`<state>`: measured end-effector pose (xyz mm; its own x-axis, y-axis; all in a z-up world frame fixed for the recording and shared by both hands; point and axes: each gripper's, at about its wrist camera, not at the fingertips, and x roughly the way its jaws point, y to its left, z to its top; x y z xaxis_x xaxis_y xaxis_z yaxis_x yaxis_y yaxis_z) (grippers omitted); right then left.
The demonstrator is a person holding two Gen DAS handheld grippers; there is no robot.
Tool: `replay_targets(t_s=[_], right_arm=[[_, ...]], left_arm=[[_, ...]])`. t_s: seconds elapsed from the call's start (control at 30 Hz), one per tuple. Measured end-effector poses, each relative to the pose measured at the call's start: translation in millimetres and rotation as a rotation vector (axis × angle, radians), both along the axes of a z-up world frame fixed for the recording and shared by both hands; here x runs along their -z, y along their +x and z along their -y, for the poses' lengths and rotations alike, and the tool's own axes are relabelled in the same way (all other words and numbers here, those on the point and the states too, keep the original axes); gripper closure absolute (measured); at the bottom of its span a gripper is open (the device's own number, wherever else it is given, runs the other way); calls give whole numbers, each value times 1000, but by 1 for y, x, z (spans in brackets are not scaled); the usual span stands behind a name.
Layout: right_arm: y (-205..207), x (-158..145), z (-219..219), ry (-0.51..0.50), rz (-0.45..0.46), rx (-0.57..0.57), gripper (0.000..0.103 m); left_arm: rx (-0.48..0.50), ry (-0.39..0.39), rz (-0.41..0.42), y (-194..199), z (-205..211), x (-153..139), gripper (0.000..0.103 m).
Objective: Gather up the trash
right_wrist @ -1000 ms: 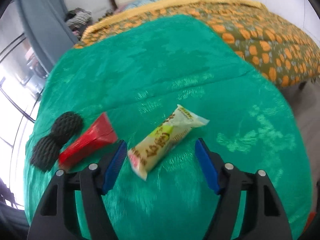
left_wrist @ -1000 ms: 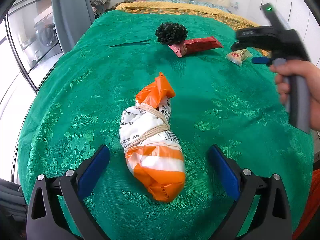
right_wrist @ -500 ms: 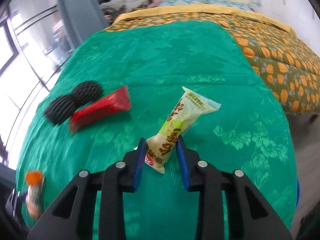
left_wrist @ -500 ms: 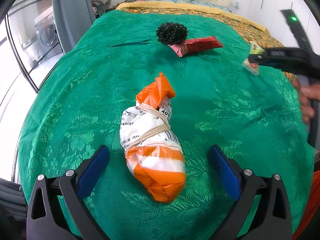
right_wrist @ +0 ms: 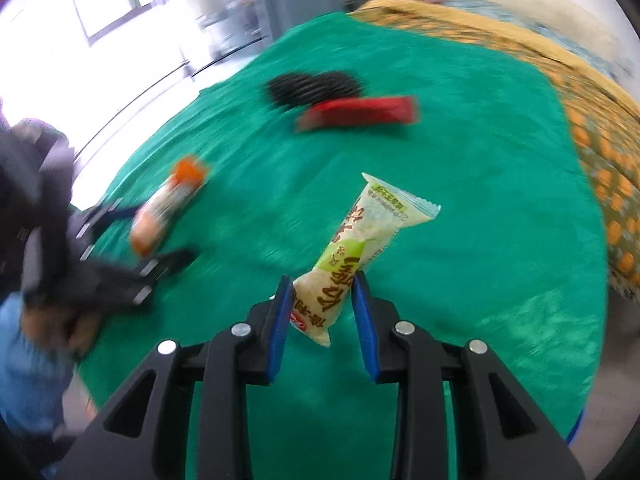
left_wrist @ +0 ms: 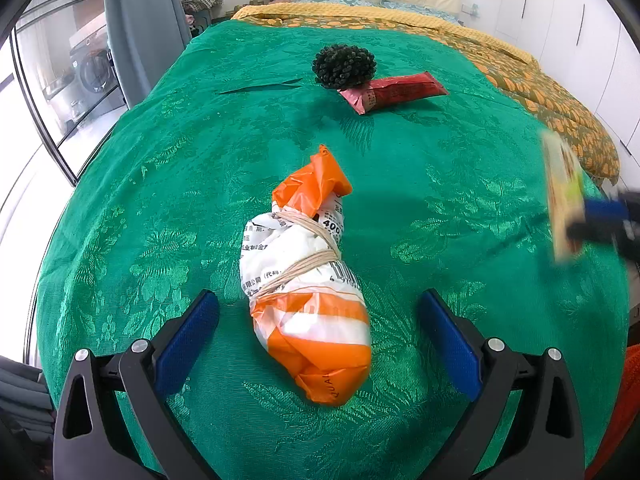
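Right wrist view: one wrapper is picked up, three pieces of trash are left on the bed.

The right gripper (right_wrist: 320, 304) is pinching the lower end of a pale green snack wrapper (right_wrist: 360, 248), which sticks up and away from the blue pads, clear of the green bedspread (right_wrist: 480, 200); no bin or bag to drop it in shows in either view, so that piece is lifted but not yet put away. In the left wrist view the left gripper (left_wrist: 320, 344) hangs with its fingers spread wide on either side of an orange-and-white tied bag (left_wrist: 308, 292), touching nothing; the bag lies on the cloth between them. Farther ahead of that gripper, a red wrapper (left_wrist: 396, 92) lies against a black spiky ball (left_wrist: 344, 66), both untouched. By my reading, the collecting is barely begun.
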<state>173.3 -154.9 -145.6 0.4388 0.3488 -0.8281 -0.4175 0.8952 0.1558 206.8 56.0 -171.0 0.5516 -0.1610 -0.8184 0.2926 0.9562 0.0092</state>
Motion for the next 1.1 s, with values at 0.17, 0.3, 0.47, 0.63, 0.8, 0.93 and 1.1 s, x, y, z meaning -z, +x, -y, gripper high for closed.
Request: replay_targets(t_s=[0.17, 0.3, 0.47, 0.63, 0.8, 0.93, 1.1], right_arm=[[-28, 13, -29, -62, -31, -152, 73], [-33, 18, -30, -41, -10, -102, 40], [-39, 29, -40, -22, 11, -32, 39], [-50, 31, -39, -80, 67, -6, 48], [-57, 30, 1, -113, 76, 84, 49], [-54, 32, 14, -125, 97, 92, 24], [-45, 39, 7, -112, 110, 25, 9]], left_arm=[[0, 0, 0, 0, 0, 0, 5], [0, 0, 0, 0, 0, 0, 5], [0, 0, 0, 0, 0, 0, 5], [0, 1, 0, 0, 0, 0, 5], [0, 0, 0, 0, 0, 0, 5], [0, 1, 0, 0, 0, 0, 5], [0, 2, 0, 0, 0, 0, 5]])
